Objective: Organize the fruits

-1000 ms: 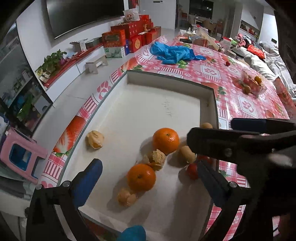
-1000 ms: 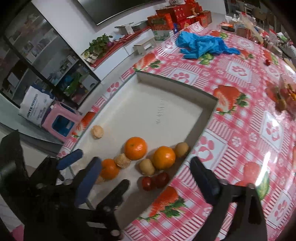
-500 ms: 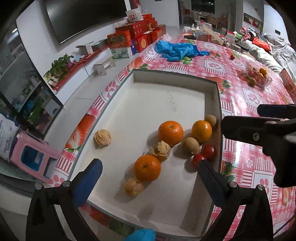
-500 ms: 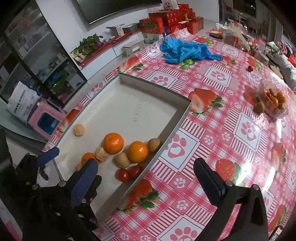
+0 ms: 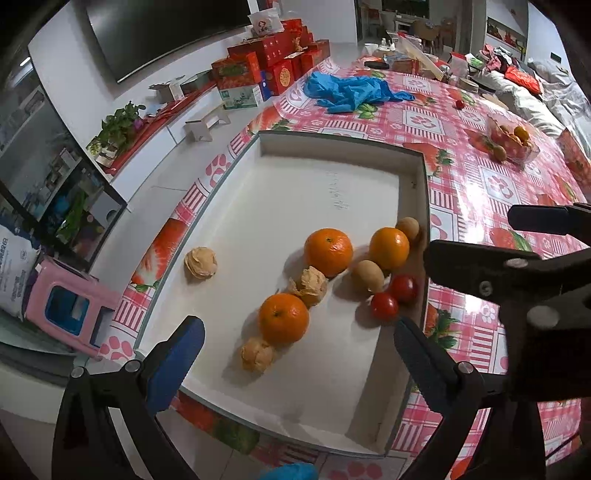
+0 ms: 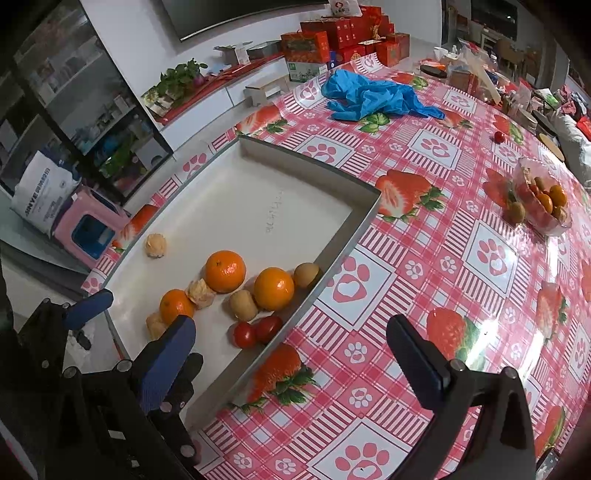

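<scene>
Red-and-pink strawberry and paw-print oilcloth covers the long counter [image 6: 436, 236], with stacked red gift boxes [image 6: 343, 29] along the wall at the top of the frame and a crumpled blue cloth [image 6: 373, 98] lying just below them. Filling the left half of the right wrist view is a shallow white tray [image 6: 258, 192], and all the sorted fruit sits in its lower part: three oranges [image 5: 328, 252], two small brown fruits [image 5: 368, 275] and two cherry tomatoes [image 5: 385, 305] bunched toward the right-hand wall, the tomatoes touching each other near the wall. Papery husked fruits [image 5: 309, 283] lie among the oranges, and one more sits alone [image 5: 200, 262] at the left side of the tray. Far off at the right edge of the right wrist view a clear bowl [image 6: 543, 201] holds more small fruit, with one brown fruit just beside it on the cloth. The left hand-held gripper [image 5: 295, 354] hangs over the tray's lower end, spread wide and carrying nothing. The right hand-held gripper [image 6: 295, 354] is likewise wide apart and empty, straddling the tray's right wall, one blue pad over the tray, the other over the oilcloth.
</scene>
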A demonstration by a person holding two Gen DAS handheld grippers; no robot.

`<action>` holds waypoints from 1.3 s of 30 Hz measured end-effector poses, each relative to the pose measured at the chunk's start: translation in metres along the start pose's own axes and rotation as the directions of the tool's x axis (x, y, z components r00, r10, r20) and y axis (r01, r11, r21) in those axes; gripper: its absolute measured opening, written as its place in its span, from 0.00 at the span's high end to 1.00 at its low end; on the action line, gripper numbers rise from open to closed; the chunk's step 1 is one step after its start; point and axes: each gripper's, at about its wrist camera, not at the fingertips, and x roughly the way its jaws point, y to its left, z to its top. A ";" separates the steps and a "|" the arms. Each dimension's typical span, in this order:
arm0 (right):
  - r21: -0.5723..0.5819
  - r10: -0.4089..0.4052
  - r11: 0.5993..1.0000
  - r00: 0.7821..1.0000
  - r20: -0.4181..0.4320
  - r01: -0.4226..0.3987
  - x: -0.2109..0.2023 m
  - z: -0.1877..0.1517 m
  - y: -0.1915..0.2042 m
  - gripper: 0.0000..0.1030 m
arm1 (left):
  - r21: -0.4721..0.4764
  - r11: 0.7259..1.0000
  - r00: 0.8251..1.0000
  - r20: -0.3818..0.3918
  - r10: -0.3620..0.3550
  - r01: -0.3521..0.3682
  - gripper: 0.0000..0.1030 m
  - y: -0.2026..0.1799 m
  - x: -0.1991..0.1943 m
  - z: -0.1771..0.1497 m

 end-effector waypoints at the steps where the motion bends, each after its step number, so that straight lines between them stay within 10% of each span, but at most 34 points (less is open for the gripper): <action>1: -0.001 0.000 1.000 1.000 -0.002 0.000 0.000 0.000 0.000 0.00 | 0.000 1.000 1.000 -0.003 -0.002 0.002 0.00 -0.001 0.000 0.000; 39: -0.039 -0.021 0.999 0.999 -0.031 0.020 0.008 -0.004 0.010 0.00 | -0.009 1.000 0.999 -0.036 0.002 -0.003 0.00 -0.005 0.007 -0.005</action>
